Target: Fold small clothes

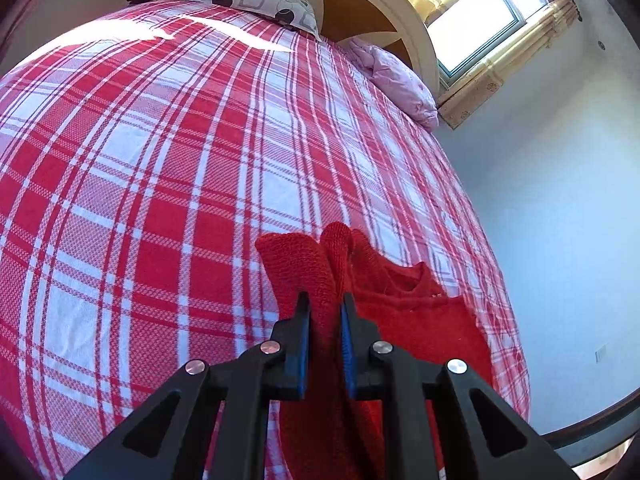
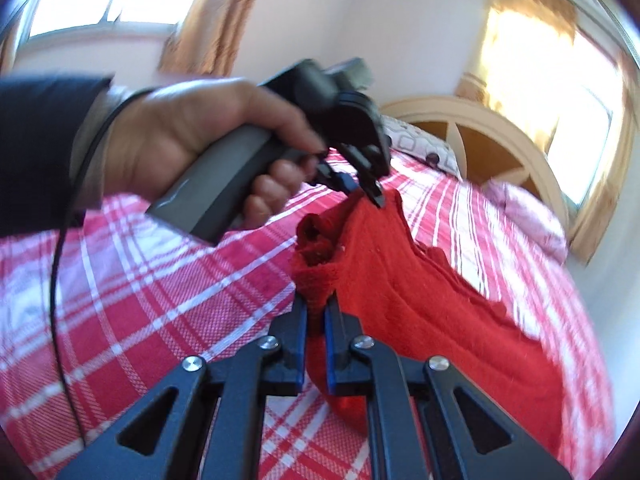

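Observation:
A small red knitted garment (image 1: pixel 416 320) hangs over the red-and-white plaid bed (image 1: pixel 160 180). My left gripper (image 1: pixel 326 300) is shut on a bunched edge of the garment, which rises between its fingers. In the right wrist view my right gripper (image 2: pixel 316 304) is shut on another bunched edge of the red garment (image 2: pixel 432 320). My left gripper (image 2: pixel 370 196), held by a hand (image 2: pixel 192 136), pinches the garment's far top edge. The cloth is lifted and stretched between both grippers.
A patterned grey pillow (image 1: pixel 256 0) and a pink pillow (image 1: pixel 400 76) lie at the head of the bed by a round headboard (image 1: pixel 360 4). A window (image 1: pixel 480 20) and a white wall (image 1: pixel 560 200) are on the right. A black cable (image 2: pixel 60 260) hangs from the wrist.

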Demonstrator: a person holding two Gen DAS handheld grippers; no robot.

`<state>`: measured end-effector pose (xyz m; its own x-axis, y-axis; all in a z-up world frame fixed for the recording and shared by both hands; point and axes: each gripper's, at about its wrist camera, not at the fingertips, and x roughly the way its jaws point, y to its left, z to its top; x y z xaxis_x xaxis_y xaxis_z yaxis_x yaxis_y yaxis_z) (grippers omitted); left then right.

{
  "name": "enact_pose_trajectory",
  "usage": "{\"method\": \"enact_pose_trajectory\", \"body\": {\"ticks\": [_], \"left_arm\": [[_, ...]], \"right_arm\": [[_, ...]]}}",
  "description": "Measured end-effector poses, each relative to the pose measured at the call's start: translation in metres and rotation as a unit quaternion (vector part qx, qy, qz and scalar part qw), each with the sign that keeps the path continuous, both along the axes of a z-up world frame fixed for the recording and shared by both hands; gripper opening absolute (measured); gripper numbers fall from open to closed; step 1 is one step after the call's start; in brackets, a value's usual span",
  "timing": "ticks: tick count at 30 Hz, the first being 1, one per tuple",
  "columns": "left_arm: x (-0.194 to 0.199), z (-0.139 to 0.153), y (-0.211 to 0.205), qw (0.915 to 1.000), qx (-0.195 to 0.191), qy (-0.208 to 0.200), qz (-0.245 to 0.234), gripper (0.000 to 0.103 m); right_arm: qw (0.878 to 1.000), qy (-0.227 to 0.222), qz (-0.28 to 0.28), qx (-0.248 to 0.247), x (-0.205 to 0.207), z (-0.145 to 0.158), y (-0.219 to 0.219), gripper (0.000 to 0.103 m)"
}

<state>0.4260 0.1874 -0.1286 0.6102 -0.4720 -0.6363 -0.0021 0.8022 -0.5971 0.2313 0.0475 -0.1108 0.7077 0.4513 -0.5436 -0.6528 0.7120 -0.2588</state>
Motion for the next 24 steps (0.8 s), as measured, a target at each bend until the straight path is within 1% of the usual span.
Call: {"method": "enact_pose_trajectory", "body": {"ticks": [6,11,18,24], "left_arm": [[0.004,0.022,-0.025,0.9998,-0.010,-0.017,-0.008,0.013],[0.009,0.039,-0.053,0.9993,-0.014,-0.027,-0.020,0.013],[0.019,0.055,-0.104,0.9979,-0.008,-0.038,-0.052,0.013],[0.029,0.058,-0.149,0.9958,-0.004,-0.038,-0.083,0.013]], "right_arm": [[0.997,0.028,-0.033,0.064,0.015,0.017,-0.035,0.009],[0.990,0.046,-0.066,0.116,0.027,0.030,-0.073,0.009],[0.976,0.067,-0.113,0.171,0.033,0.037,-0.126,0.009],[0.965,0.083,-0.147,0.199,0.036,0.031,-0.163,0.009]]}}
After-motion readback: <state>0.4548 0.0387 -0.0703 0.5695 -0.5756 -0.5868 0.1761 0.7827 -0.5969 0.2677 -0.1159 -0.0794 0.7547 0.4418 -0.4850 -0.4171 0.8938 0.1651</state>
